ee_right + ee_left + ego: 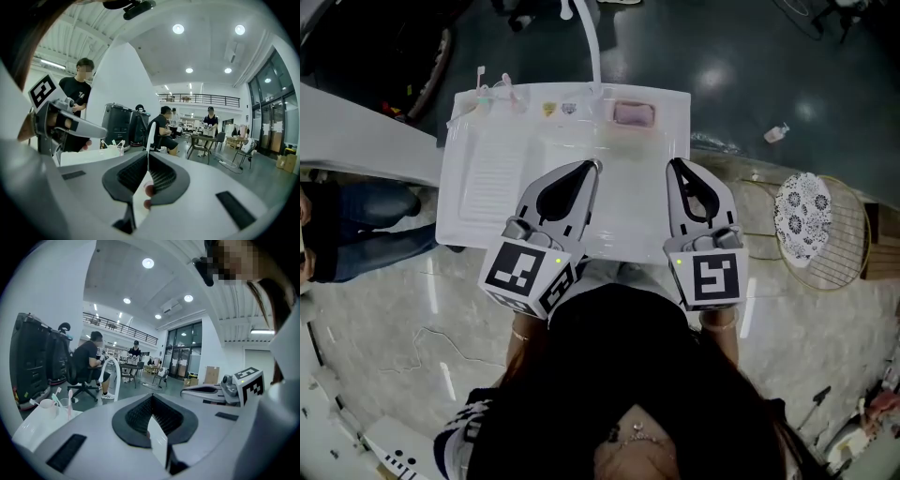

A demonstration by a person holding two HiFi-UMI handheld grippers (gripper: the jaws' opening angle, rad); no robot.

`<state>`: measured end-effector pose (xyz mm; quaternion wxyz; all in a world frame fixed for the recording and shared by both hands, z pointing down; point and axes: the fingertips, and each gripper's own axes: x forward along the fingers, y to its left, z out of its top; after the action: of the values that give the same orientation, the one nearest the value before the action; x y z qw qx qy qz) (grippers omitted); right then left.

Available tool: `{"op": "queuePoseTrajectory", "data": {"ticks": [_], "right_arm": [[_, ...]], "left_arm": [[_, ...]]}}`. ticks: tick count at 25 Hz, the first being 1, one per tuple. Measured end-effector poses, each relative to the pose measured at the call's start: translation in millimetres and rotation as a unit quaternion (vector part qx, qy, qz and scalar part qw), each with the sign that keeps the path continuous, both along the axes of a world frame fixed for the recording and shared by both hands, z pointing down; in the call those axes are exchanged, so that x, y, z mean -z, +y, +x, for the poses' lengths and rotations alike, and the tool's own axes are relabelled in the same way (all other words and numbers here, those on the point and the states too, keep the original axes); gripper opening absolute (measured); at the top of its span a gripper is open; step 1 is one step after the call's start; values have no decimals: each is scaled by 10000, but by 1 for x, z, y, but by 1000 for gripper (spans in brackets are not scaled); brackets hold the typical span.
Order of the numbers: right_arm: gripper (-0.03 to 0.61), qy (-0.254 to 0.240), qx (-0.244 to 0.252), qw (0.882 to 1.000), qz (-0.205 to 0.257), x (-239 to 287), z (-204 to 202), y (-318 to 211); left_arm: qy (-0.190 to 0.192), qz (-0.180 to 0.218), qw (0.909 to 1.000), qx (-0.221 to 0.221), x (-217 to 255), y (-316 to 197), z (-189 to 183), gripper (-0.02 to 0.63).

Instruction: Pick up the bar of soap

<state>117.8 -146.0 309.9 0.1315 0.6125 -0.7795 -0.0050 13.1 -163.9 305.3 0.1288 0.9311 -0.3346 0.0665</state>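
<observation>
The pink bar of soap [633,113] lies in a small dish at the back right of the white sink counter [487,202], beside the white faucet [591,47]. My left gripper [594,166] hovers over the counter's middle with its jaws shut and nothing between them. My right gripper [673,163] is level with it on the right, also shut and empty, a short way in front of the soap. In the left gripper view the jaws [151,397] meet at their tips; in the right gripper view the jaws [148,154] do too. The soap is not visible in either gripper view.
A cup with toothbrushes [494,92] stands at the counter's back left. A round wire rack with a patterned cloth [820,230] sits on the floor to the right, a small bottle [776,132] beyond it. A seated person's legs [356,225] are at the left.
</observation>
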Motion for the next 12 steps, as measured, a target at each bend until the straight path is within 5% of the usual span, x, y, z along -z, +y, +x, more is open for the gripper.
{"op": "queuePoseTrajectory", "data": {"ticks": [12], "right_arm": [[11,592,217,9967,-508,-38,2,-67]], "left_arm": [[52,-249,9996,86,-20,-59,-15,6]]}}
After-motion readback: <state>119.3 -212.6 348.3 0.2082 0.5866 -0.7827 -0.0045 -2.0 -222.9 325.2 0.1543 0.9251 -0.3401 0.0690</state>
